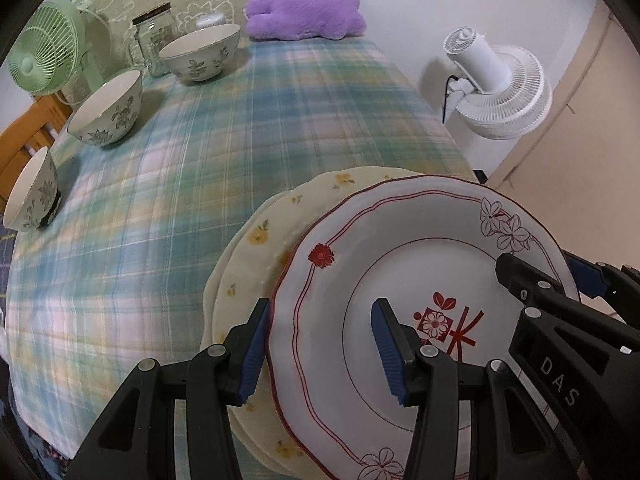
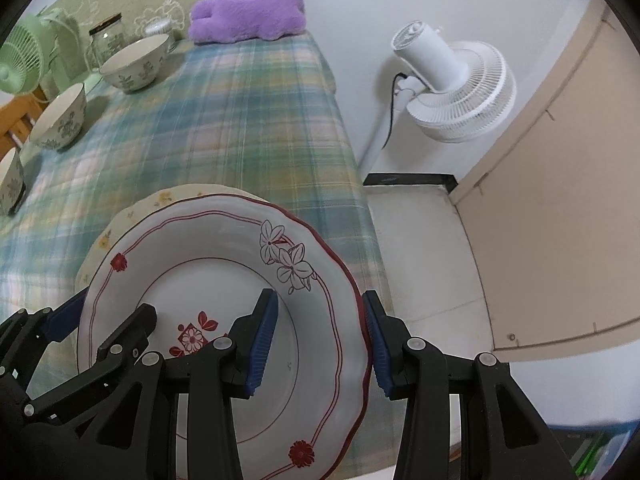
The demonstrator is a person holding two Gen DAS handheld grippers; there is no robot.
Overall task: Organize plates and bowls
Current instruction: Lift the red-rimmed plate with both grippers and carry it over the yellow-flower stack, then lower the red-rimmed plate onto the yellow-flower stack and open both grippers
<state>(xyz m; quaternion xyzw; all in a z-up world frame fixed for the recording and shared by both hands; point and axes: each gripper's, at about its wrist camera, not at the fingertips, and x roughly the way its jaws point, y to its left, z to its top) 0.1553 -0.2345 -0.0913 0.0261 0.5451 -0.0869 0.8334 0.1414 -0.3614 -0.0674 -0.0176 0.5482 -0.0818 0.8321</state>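
White plate (image 1: 400, 280), scalloped red rim, floral motifs, clamped at opposite edges by left tool (image 1: 320, 356) and right tool (image 2: 320, 344).

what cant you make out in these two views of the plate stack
- Pale yellow floral plates: how many lie stacked, both views; the white red-trimmed scalloped plate covers them.
- Nearest white leaf-patterned bowl: cut off by the right wrist view's left edge.
- Whether the left claw and right claw press the plate's rim or merely straddle it.
- Glass jar: label too small.
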